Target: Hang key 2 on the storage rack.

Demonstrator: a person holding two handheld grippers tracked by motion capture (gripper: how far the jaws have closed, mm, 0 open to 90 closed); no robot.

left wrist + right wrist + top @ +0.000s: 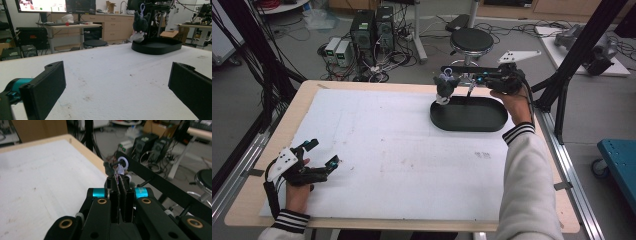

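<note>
Right gripper point(451, 80) pinched shut on toy point(445, 88) strap above tray point(472, 120).
Left gripper point(323, 152) gaped empty on white table point(387, 150); cluttered lab, no legible writing.

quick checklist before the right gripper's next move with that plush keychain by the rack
1. Right gripper shut: ok, jaws closed together.
2. Grip on the plush keychain: cannot tell; the jaws seem to pinch its cord, and the contact is hidden.
3. Ring on the rack peg: cannot tell; the ring sits at the peg, on or off is unclear.
4. Black tray under the plush: ok, directly below it.
5. Left gripper out of the way: ok, open, near the table's front left corner.
</note>
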